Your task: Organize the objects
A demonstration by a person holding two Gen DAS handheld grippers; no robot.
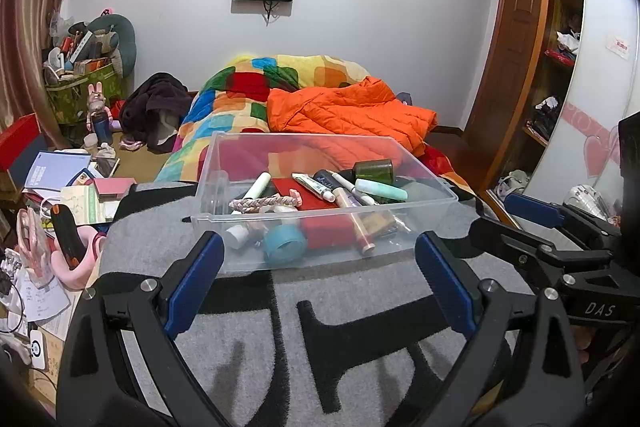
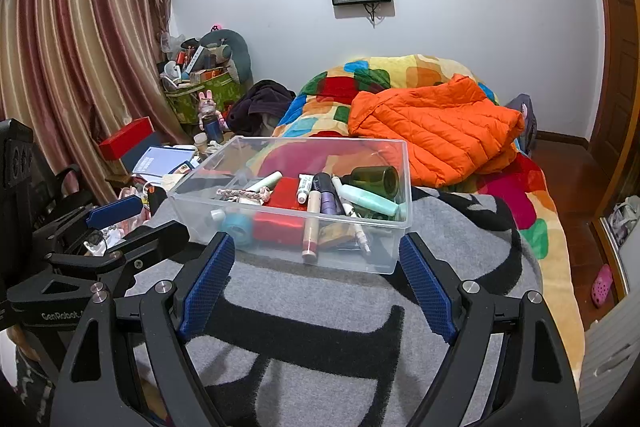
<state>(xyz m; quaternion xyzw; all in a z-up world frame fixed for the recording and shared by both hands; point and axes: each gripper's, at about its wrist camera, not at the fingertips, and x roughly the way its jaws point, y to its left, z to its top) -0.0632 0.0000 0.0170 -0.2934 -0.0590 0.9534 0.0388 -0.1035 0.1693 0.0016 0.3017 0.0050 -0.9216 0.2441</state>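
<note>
A clear plastic bin [image 1: 400, 247] [image 2: 384, 255] sits on a grey and black blanket [image 1: 256, 347] [image 2: 320, 367] on the bed. It holds several small items: a red box [image 1: 328, 229] [image 2: 280, 223], a teal tape roll [image 1: 285, 245] [image 2: 238, 225], a braided band [image 1: 262, 203] [image 2: 240, 194], a dark green jar [image 1: 374, 171] [image 2: 376, 178], tubes and pens. My left gripper [image 1: 318, 247] is open and empty just before the bin's near wall. My right gripper [image 2: 318, 245] is open and empty at the same wall.
An orange puffer jacket [image 1: 352, 115] [image 2: 436, 131] and a colourful quilt [image 1: 240, 95] [image 2: 340, 87] lie behind the bin. A cluttered side table [image 1: 68, 187] with papers and boxes stands left. A wardrobe [image 1: 556, 67] stands right. Each gripper shows in the other's view [image 1: 532, 211] [image 2: 116, 213].
</note>
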